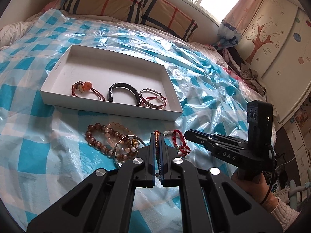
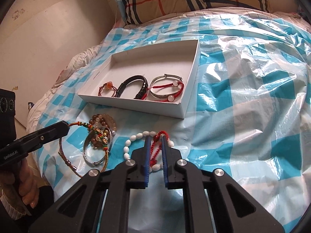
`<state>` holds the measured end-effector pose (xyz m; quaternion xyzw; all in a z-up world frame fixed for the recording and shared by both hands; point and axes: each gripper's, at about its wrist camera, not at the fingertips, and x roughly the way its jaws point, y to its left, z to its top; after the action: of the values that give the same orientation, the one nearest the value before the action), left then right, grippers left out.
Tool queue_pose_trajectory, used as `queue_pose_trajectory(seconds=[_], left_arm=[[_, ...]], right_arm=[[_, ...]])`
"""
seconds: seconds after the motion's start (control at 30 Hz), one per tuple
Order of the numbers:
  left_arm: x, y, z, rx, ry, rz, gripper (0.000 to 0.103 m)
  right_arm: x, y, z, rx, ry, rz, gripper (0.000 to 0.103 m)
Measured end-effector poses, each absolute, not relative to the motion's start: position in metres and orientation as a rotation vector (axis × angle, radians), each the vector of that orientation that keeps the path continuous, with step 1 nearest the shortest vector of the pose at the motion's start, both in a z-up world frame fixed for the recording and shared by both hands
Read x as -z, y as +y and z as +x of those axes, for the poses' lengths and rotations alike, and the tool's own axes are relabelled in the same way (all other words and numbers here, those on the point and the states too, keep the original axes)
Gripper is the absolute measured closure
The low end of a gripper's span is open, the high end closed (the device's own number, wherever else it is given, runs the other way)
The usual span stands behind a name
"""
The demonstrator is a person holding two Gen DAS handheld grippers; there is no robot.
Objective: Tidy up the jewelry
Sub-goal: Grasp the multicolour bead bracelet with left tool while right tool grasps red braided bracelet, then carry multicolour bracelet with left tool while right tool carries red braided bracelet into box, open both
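Jewelry is seen from the left wrist view spread on a checked plastic sheet over a bed. The left claw, at lower centre, is clamped on a thin braided cord bracelet. A white box at centre left is shown holding three bracelets. In the right wrist view, the right claw, at lower centre, is closed on a red woven bracelet lying with a white bead bracelet; the box sits above centre.
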<state>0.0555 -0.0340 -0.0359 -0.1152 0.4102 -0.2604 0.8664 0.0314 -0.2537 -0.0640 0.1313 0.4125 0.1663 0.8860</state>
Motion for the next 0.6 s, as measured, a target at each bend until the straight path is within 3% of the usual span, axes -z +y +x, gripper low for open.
queue_pose_trajectory(seconds=[0.17,0.2,0.23,0.3,0.47,0.5,0.53,0.6], left_arm=[[0.035,-0.031,0.055,0.540,0.833,-0.267,0.100],[0.036,-0.030,0.056,0.540,0.834,-0.270,0.100],[0.036,-0.030,0.056,0.539,0.836,-0.272,0.100],[0.037,-0.029,0.056,0.538,0.839,-0.277,0.100],[0.038,-0.029,0.056,0.541,0.841,-0.277,0.100],[0.038,-0.029,0.056,0.542,0.841,-0.277,0.100],[0.038,-0.029,0.056,0.542,0.841,-0.278,0.100],[0.038,-0.029,0.056,0.542,0.840,-0.280,0.100]], right_arm=[[0.059,-0.250,0.029,-0.360,0.862,0.265,0.091],[0.061,-0.249,0.031,-0.350,0.873,0.252,0.087],[0.063,-0.248,0.034,-0.343,0.880,0.242,0.058],[0.064,-0.246,0.038,-0.313,0.873,0.210,0.021],[0.078,-0.238,0.061,-0.331,0.939,0.168,0.021],[0.083,-0.237,0.064,-0.340,0.956,0.172,0.027],[0.087,-0.237,0.066,-0.342,0.970,0.177,0.047],[0.087,-0.239,0.064,-0.340,0.968,0.186,0.069]])
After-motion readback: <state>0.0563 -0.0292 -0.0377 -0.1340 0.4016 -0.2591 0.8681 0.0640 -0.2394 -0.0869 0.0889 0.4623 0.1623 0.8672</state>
